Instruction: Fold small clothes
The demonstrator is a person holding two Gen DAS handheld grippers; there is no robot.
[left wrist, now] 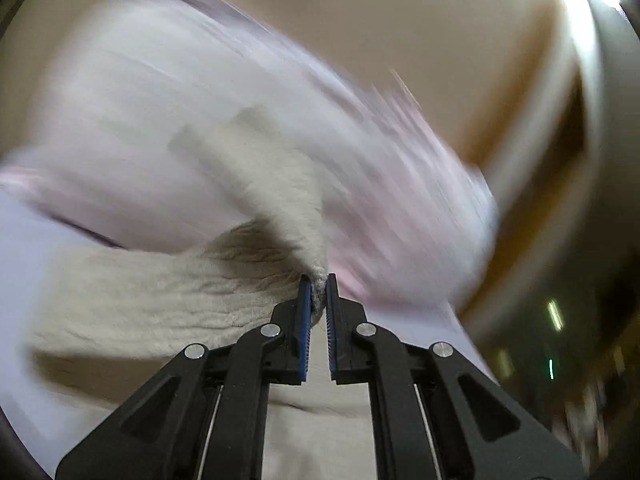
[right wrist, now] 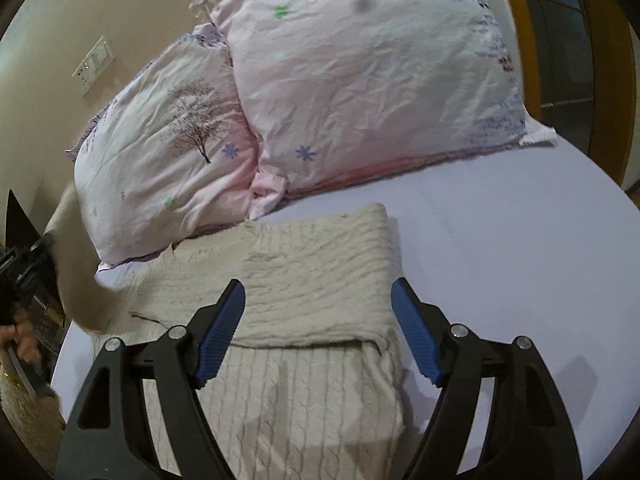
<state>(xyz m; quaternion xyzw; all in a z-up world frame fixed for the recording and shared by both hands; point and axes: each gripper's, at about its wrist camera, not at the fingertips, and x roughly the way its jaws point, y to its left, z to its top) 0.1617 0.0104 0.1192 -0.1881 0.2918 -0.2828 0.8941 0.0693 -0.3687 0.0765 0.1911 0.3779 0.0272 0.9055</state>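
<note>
1. Left gripper (left wrist: pixel 319 294): clamped on a pinch of cream sweater (left wrist: pixel 168 296), sleeve lifted clear of the bed and trailing off to the left; background blurred.
2. Right gripper (right wrist: pixel 318 328): spread wide, blue pads (right wrist: pixel 222 332) apart, hovering over the sweater (right wrist: pixel 304 280), touching nothing.
3. Sweater: lying on the lavender sheet (right wrist: pixel 520 264), right side folded over the body; sleeve (right wrist: pixel 80 280) raised at the left edge.
4. Pillows (right wrist: pixel 360 80): two, pink and printed, just beyond the sweater.
5. Wall (right wrist: pixel 80 8): beige, with a switch plate (right wrist: pixel 93 66).
</note>
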